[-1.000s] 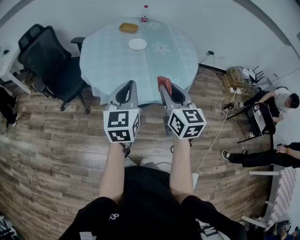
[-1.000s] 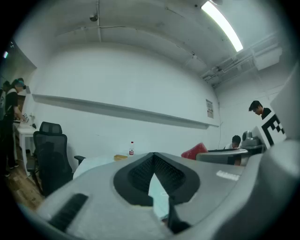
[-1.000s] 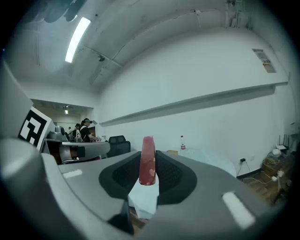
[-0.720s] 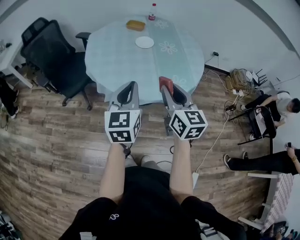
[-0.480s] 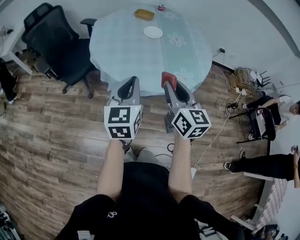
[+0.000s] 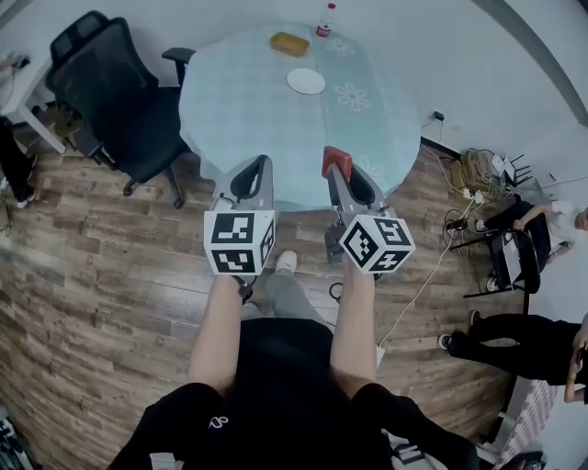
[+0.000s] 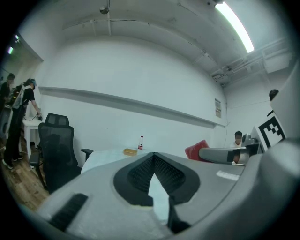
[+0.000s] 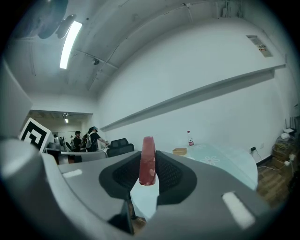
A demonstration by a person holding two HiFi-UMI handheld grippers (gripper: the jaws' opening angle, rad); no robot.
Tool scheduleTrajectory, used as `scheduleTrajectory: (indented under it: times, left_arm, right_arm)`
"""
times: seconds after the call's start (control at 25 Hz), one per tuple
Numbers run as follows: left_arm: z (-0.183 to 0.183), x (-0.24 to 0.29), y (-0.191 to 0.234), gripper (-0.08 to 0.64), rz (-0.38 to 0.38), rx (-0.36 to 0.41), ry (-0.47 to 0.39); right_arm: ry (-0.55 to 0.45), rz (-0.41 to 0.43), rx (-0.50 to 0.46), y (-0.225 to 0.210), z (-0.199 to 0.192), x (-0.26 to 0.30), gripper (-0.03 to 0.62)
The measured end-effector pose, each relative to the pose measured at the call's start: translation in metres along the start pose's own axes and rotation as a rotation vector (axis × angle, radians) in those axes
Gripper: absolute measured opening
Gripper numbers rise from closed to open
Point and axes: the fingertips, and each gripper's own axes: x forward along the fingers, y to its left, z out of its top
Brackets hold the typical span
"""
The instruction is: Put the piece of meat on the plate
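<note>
The piece of meat (image 6: 336, 158), a red slab, stands on edge between the pads of my right gripper (image 6: 337, 167), which is shut on it. In the right gripper view the meat (image 8: 147, 161) rises above the jaw tips. The white plate (image 6: 306, 81) lies on the far half of the round table (image 6: 239, 110), well beyond both grippers. My left gripper (image 6: 258, 167) is held level beside the right one at the table's near edge. Its tips meet with nothing between them (image 7: 153, 155). The left gripper view catches the meat (image 7: 197, 150) off to the right.
A tan block (image 6: 289, 43) and a red-capped bottle (image 6: 323, 27) stand at the table's far rim. A black office chair (image 6: 110, 92) is left of the table. Cables (image 6: 478, 170) and seated people (image 6: 528, 229) are at the right, over wooden floor.
The person has stepped toward the table, carrying both grippers forward to its near edge. The table and plate have slid nearer in the head view. The meat stays clamped.
</note>
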Motion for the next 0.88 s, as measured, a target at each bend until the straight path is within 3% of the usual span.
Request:
scheduleTrajectory:
  times: [0.28,0.6,0.88]
  left_arm:
    - [0.003,0.108,0.026,-0.008,0.009,0.031,0.025]
    - [-0.001,0.268,0.054,-0.008,0.049,0.01,0.105]
    - [-0.018,0.336,0.077,-0.008,0.092,-0.025,0.165]
  right_arm:
    - [-0.037,-0.005,0.042,-0.075,0.02,0.089,0.098]
    - [0.044,0.023,0.082,-0.182,0.027,0.226,0.098]
    - [0.108,0.044,0.111,-0.229,0.015,0.292,0.098]
